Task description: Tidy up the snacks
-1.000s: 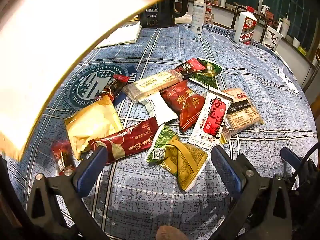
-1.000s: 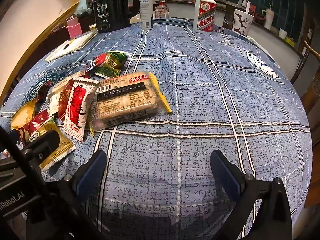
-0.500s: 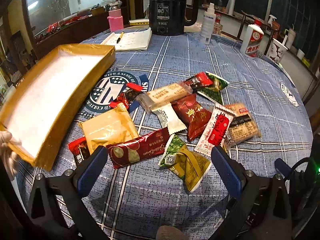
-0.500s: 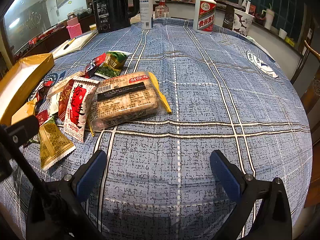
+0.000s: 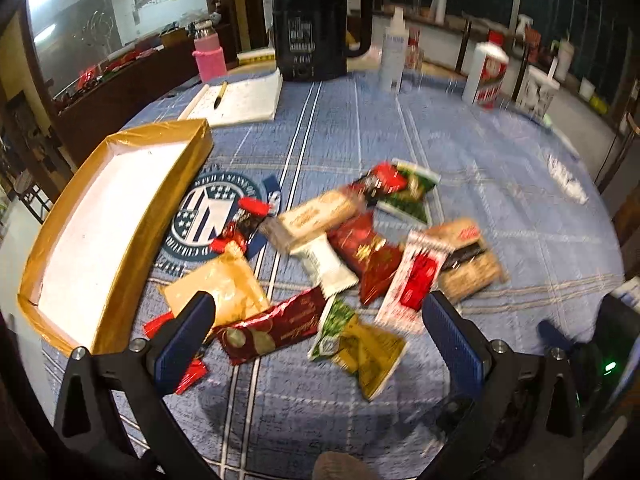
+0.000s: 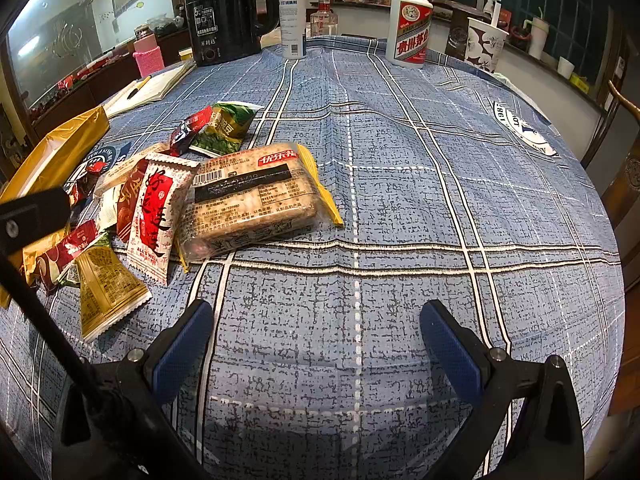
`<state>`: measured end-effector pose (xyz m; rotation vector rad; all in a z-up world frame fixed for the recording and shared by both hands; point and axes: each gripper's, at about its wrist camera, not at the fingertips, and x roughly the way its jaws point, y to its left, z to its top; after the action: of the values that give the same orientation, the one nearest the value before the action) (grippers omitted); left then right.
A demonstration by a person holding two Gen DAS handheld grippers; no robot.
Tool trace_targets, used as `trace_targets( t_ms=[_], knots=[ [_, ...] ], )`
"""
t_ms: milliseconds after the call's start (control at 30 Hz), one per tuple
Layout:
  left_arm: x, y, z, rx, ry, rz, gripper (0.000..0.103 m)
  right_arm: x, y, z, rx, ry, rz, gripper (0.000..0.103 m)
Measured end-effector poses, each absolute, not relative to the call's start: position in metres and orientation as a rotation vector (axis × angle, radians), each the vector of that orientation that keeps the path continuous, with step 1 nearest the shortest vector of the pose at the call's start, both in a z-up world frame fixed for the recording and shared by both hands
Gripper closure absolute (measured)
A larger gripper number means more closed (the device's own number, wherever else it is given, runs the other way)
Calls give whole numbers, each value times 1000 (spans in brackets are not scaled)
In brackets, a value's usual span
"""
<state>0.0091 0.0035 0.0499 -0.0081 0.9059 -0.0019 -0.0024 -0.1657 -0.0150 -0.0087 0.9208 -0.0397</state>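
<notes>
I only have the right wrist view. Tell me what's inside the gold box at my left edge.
Observer: Nothing. The left wrist view shows the gold box with a bare white floor.
Operator: Report the left gripper.
Observer: The left gripper is open and holds nothing; the dark red packet appears between its fingers.
Operator: Name the snack nearest the box.
Observer: A gold foil packet, lying beside the box's long wall. I cannot tell whether they touch.

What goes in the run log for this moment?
left gripper: open, empty, over snacks | right gripper: open, empty, over bare cloth | box: empty, left of pile | step: nothing sorted yet
</notes>
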Motion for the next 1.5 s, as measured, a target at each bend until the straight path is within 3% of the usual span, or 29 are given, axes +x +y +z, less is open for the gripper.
trace_targets(
  t_ms=[433, 800, 1100, 1333, 1367, 1433, 1500],
  knots=[
    [-16, -12, 88, -49, 743, -21, 0, -2, -166, -15, -9, 921, -40, 0],
    [-55, 4, 166, 178, 461, 336, 0, -2, -166, -15, -9, 921, -40, 0],
    [-45, 18, 174, 56, 600, -44, 0, -2, -166, -15, -9, 921, -40, 0],
    [-44, 52, 181, -5, 558, 47, 1, -2, -166, -15, -9, 921, -40, 0],
    [-42, 58, 179, -15, 571, 58, 2, -2, -166, -15, -9, 921, -40, 0],
    [-35, 67, 173, -19, 625, 77, 17, -2, -166, -15, -9, 921, -40, 0],
    [-29, 78, 163, -41, 687, 88, 20, -2, -166, -15, -9, 921, -40, 0]
  ],
)
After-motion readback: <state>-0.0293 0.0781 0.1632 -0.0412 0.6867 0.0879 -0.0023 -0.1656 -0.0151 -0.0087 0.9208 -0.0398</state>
